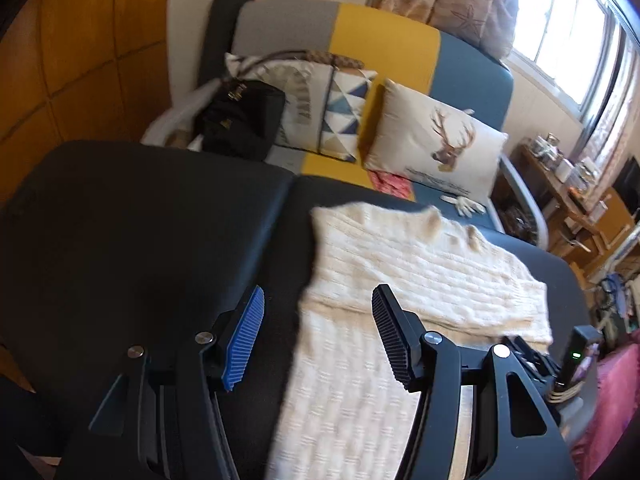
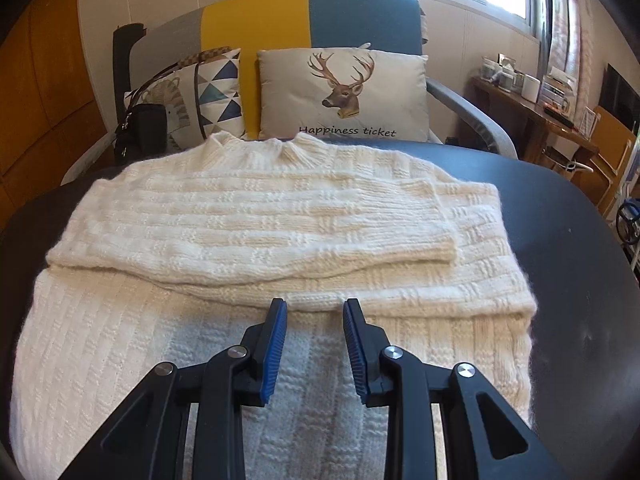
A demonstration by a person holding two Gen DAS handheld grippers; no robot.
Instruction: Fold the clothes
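Right gripper (image 2: 314, 346): jaws stand partly apart with nothing between them, hovering just above the near half of the sweater.
Left gripper (image 1: 316, 336): jaws stand wide and empty, one over the dark desk, the other over the sweater's left edge.
Sweater (image 2: 256, 216): a cream cable-knit lying flat on the desk (image 2: 568, 248), collar toward the sofa, hem toward the cameras.
Done so far: both sleeves appear folded in across the chest, one cuff (image 2: 440, 240) ending near the right side, so the body reads as a tidy rectangle.
Left to do: judging by the long lower half still spread out, the hem has yet to be brought up over the sleeves, and perhaps a final halving.
Hidden or cut off: the hem runs out of the bottom of both views, behind the gripper bodies; the underside cannot be seen.
Hard to make out: the left wrist view is blurred, so the sweater's left edge and knit are smeared there.
Beyond: a deer cushion (image 2: 344, 92) on the sofa behind the desk.
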